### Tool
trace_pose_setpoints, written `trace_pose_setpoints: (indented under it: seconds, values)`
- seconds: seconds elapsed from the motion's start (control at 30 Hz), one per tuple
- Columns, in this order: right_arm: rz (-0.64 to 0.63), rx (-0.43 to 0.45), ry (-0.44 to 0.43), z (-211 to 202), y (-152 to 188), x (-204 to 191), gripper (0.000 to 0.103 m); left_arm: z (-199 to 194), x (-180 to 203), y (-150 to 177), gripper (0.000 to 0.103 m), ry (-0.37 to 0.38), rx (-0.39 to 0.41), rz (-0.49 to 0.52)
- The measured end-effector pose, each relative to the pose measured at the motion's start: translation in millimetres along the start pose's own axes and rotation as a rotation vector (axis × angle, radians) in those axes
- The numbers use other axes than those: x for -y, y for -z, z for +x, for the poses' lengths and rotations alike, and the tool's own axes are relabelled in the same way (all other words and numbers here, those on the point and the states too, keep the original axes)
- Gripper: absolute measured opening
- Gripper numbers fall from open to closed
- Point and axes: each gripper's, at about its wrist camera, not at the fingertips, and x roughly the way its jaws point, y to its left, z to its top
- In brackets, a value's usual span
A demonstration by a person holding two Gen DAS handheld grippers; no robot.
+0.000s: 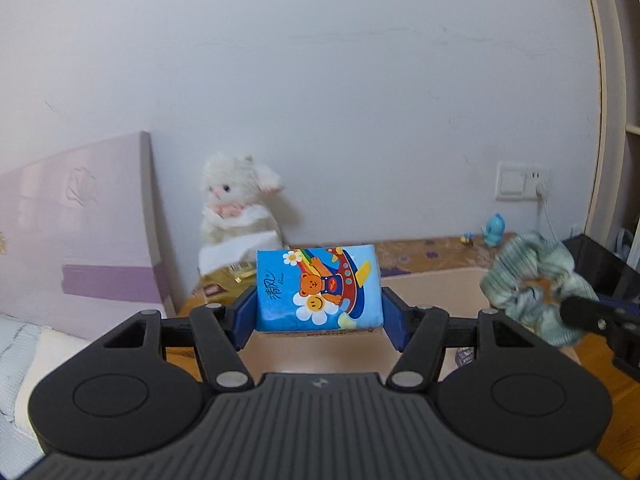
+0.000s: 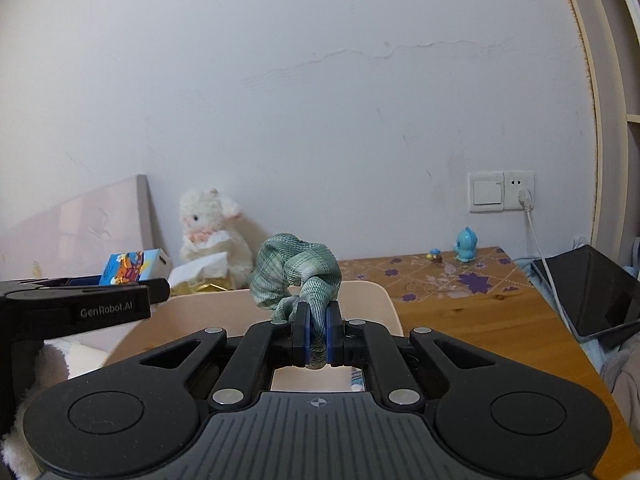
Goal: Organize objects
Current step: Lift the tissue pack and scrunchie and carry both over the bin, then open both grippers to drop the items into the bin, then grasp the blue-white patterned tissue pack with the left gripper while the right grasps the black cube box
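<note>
My left gripper (image 1: pixel 318 316) is shut on a blue tissue pack (image 1: pixel 318 286) with a cartoon bear print, held above a beige tray (image 1: pixel 432 288). The pack also shows in the right wrist view (image 2: pixel 126 266), at far left between the left gripper's fingers. My right gripper (image 2: pixel 318 338) is shut on a green plaid scrunchie (image 2: pixel 298 274), held above the beige tray (image 2: pixel 360 300). The scrunchie also shows in the left wrist view (image 1: pixel 536 280), at the right, with the right gripper's finger (image 1: pixel 580 312) on it.
A white plush toy (image 1: pixel 236 200) sits against the wall on white paper, with a gold packet (image 1: pixel 228 276) in front. A pink board (image 1: pixel 76 232) leans at left. A blue figurine (image 2: pixel 466 244) and a small toy (image 2: pixel 434 256) stand on the wooden table (image 2: pixel 460 300). A tablet (image 2: pixel 592 292) lies at right.
</note>
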Motion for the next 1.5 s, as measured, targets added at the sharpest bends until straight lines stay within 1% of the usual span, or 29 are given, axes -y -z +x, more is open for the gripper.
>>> trace_pose_setpoints:
  seconds: [0.07,0.13,0.17,0.3,0.4,0.43,0.53,0.57,0.6,0.63,0.67,0.73,0.8,0.83,0.87,0.9,1.0,1.03,1.1,1.27,1.3,1.37,1.43,1.5]
  values:
    - [-0.013,-0.018,0.013,13.0,-2.6,-1.6,0.006,18.5,-1.4,2.8,0.065,-0.005,-0.049,-0.025]
    - [-0.028,-0.044,0.021,26.0,-2.9,-4.2,0.006,39.3,-0.4,6.2,0.065,0.006,-0.125,-0.045]
    - [-0.036,-0.058,0.025,32.1,-2.8,-5.2,0.006,48.4,2.1,8.9,0.065,0.002,-0.158,-0.037]
    - [-0.063,-0.135,0.036,54.0,3.7,-9.2,0.006,74.5,14.6,24.2,0.065,-0.068,-0.274,0.034]
    - [-0.091,-0.187,0.036,62.3,12.1,-14.4,0.006,89.7,14.5,34.8,0.065,-0.050,-0.384,0.039]
    - [-0.102,-0.206,0.035,65.1,15.2,-16.2,0.007,92.8,13.8,37.6,0.065,-0.050,-0.406,0.038]
    - [-0.118,-0.259,0.041,70.5,21.7,-19.0,0.011,84.2,9.6,40.8,0.066,-0.039,-0.406,0.029]
    - [-0.112,-0.264,0.042,69.6,23.2,-18.3,0.013,82.5,8.7,42.1,0.069,-0.037,-0.409,0.027]
    - [-0.103,-0.264,0.044,67.4,23.6,-17.3,0.022,78.9,8.2,42.9,0.071,-0.035,-0.407,0.021]
    - [-0.093,-0.251,0.044,64.2,23.1,-16.1,0.032,75.6,7.4,42.7,0.078,-0.032,-0.399,0.016]
    - [-0.084,-0.243,0.037,59.9,22.3,-14.5,0.036,71.9,5.5,42.3,0.082,-0.029,-0.388,0.009]
    - [-0.066,-0.216,0.034,49.1,19.1,-11.2,0.058,62.3,0.4,39.3,0.087,-0.026,-0.359,-0.017]
    - [-0.061,-0.187,0.040,36.9,16.1,-8.5,0.067,49.9,-7.6,36.0,0.093,-0.018,-0.330,-0.068]
    - [-0.060,-0.178,0.041,31.2,15.3,-7.2,0.070,43.3,-11.3,34.4,0.096,-0.011,-0.319,-0.092]
    - [-0.057,-0.172,0.038,24.8,15.5,-6.0,0.072,37.1,-15.1,33.4,0.097,-0.005,-0.309,-0.113]
    - [-0.052,-0.167,0.033,19.2,15.1,-4.2,0.076,31.1,-18.8,32.8,0.097,-0.003,-0.300,-0.127]
    - [-0.041,-0.153,0.019,0.9,20.5,-0.4,0.082,14.0,-28.3,34.8,0.098,-0.022,-0.269,-0.145]
    - [-0.041,-0.151,0.015,-4.4,23.0,0.3,0.087,7.7,-30.7,36.2,0.099,-0.035,-0.262,-0.145]
    - [-0.044,-0.153,0.007,-13.8,28.7,1.5,0.092,-4.7,-33.6,40.5,0.101,-0.062,-0.249,-0.132]
    - [-0.051,-0.188,-0.007,-27.2,44.2,3.0,0.094,-27.5,-36.1,57.3,0.101,-0.088,-0.260,-0.073]
    - [-0.055,-0.196,-0.009,-28.3,47.5,2.5,0.094,-32.1,-37.1,61.1,0.101,-0.090,-0.250,-0.072]
    - [-0.063,-0.211,-0.006,-29.9,55.1,2.8,0.095,-35.9,-37.4,68.6,0.101,-0.101,-0.271,-0.057]
    - [-0.067,-0.229,-0.002,-30.0,63.6,4.7,0.095,-40.7,-36.9,77.1,0.101,-0.120,-0.272,-0.045]
    - [-0.066,-0.255,-0.003,-28.2,72.4,6.6,0.096,-43.2,-36.1,85.4,0.101,-0.122,-0.284,-0.026]
